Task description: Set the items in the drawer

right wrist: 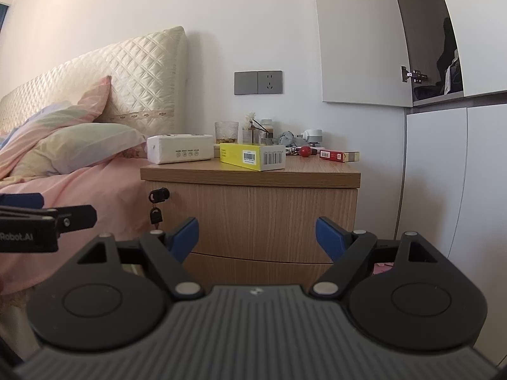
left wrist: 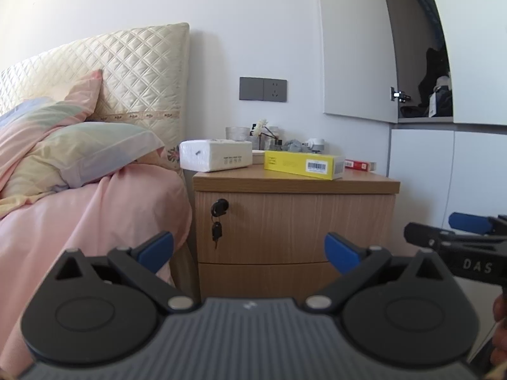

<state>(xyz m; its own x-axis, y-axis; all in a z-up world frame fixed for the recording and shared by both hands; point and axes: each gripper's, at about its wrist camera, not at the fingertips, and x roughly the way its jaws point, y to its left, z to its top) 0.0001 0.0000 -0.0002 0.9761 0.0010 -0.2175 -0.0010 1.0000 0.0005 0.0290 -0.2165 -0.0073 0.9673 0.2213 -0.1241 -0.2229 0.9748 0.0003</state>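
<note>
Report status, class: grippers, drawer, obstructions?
Left gripper open, right gripper open, both empty. Top drawer shut, keys hanging. Yellow box on nightstand top.

Soft, even daylight fills both views; the source itself is out of frame. The white wall reads bright but not blown out, with a faint warm cast toward the left in the right wrist view. The headboard throws a soft shadow on the wall just to its right, and the nightstand top shades the drawer front below its lip. The open cupboard interior is dark, with little detail. A small glint shows on its hinge. Fisheye distortion bends the cupboard edges and darkens the extreme corners. The room is reasonably sharp, with slight softness and noise in places.
</note>
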